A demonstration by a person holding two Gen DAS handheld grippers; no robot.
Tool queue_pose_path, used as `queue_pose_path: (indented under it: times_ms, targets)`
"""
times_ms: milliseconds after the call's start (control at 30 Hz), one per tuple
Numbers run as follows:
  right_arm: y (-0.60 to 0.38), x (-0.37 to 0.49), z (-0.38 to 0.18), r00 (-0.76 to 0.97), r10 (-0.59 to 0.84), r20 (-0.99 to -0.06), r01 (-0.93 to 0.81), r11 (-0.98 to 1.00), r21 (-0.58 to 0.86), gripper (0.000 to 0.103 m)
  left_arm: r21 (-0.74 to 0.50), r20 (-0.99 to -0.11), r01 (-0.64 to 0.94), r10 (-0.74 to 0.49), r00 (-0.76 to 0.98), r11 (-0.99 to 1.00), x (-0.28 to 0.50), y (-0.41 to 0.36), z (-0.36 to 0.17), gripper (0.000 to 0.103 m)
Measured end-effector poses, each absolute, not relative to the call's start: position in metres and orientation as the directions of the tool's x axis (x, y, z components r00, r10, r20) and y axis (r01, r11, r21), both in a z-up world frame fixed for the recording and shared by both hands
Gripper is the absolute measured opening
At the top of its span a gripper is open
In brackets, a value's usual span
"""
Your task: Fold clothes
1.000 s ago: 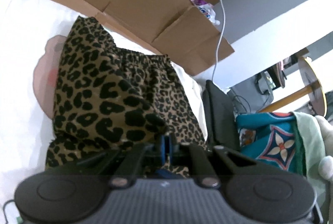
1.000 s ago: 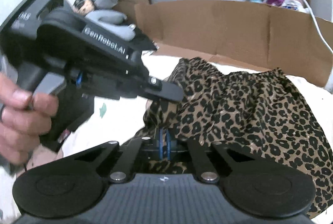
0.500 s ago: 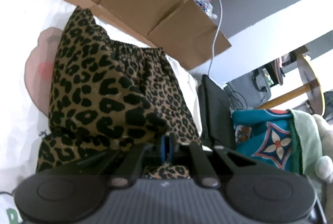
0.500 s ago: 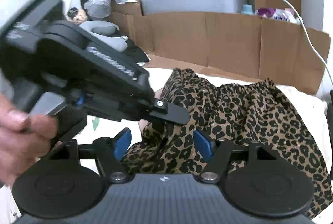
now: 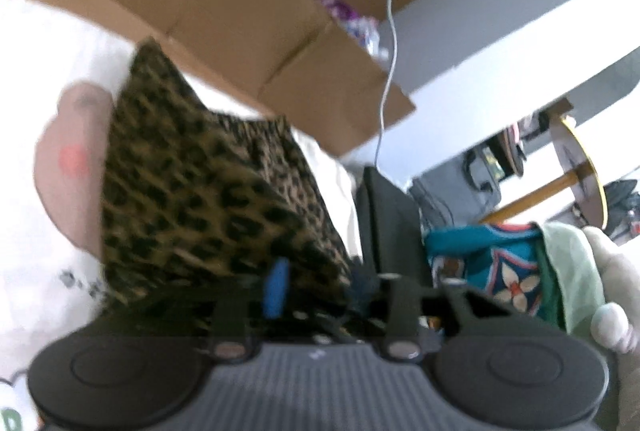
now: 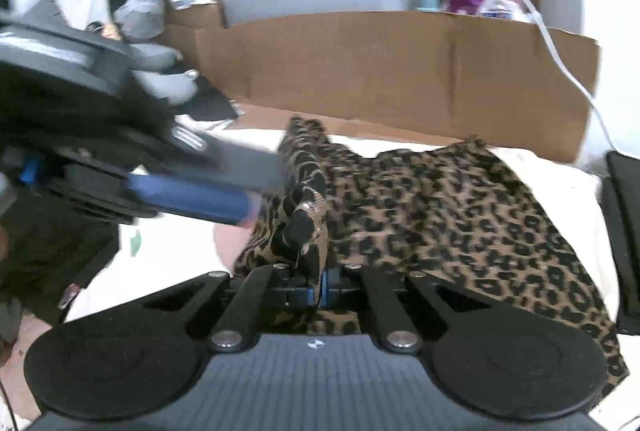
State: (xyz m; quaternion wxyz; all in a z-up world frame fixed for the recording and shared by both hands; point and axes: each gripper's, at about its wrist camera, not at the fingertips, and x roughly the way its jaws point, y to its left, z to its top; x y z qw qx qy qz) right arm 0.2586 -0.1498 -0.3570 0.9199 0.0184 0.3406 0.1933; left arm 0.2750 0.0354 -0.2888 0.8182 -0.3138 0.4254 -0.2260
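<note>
- White bedding [image 6: 552, 171] is carrying the work, with a flattened cardboard sheet [image 6: 400, 71] standing along its far edge and a grey wall behind.
- Leopard-print garment [image 6: 460, 215] is lying spread on the bedding, its long axis running from the far edge by the cardboard toward the near right; its gathered band is lying at the far end.
- Right gripper [image 6: 320, 285] is pinching a raised fold of the garment's left edge, jaws clenched on the cloth.
- Left gripper [image 5: 316, 287] is sitting against the garment's near edge, blurred, jaws parted with cloth between them.
- Bare bedding is showing left of the garment; a dark panel [image 6: 624, 231] is bounding the right side.
- White cable [image 6: 560, 43] is hanging across the cardboard.
</note>
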Motion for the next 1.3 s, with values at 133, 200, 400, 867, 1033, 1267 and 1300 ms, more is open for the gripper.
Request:
queue_pose_path:
  times_ms: [133, 200, 400, 867, 1033, 1267, 1300]
  targets:
    - [-0.181, 0.267, -0.356, 0.706, 0.321, -0.631, -0.274, 0.946, 0.174, 0.001, -0.646, -0.616, 0.052, -0.56, 0.554, 0.762, 0.27, 0.048, -0.3, 0.057]
    - [-0.197, 0.267, -0.356, 0.713, 0.297, -0.635, -0.245, 0.954, 0.171, 0.001, -0.617, -0.652, 0.019, -0.525, 0.548, 0.786, 0.268, 0.054, -0.31, 0.057]
    - [-0.243, 0.264, -0.359, 0.722, 0.222, -0.655, -0.151, 0.975, 0.165, 0.001, -0.561, -0.73, -0.033, -0.476, 0.49, 0.827, 0.259, 0.055, -0.339, 0.057]
    - [-0.345, 0.261, -0.419, 0.664, 0.163, -0.73, 0.112, 0.943, 0.312, 0.003, -0.447, -0.85, 0.028, -0.434, 0.299, 0.894, 0.264, 0.018, -0.362, 0.057]
    - [-0.367, 0.258, -0.436, 0.669, 0.156, -0.727, 0.211, 0.898, 0.387, 0.009, -0.373, -0.884, 0.097, -0.385, 0.265, 0.923, 0.288, 0.004, -0.349, 0.057]
    - [-0.383, 0.26, -0.446, 0.66, 0.172, -0.731, 0.246, 0.871, 0.426, 0.011, -0.3, -0.91, 0.141, -0.327, 0.256, 0.944, 0.314, -0.021, -0.325, 0.059]
    - [-0.384, 0.261, -0.447, 0.657, 0.175, -0.733, 0.246, 0.869, 0.428, 0.011, -0.295, -0.911, 0.142, -0.323, 0.259, 0.945, 0.319, -0.025, -0.321, 0.059]
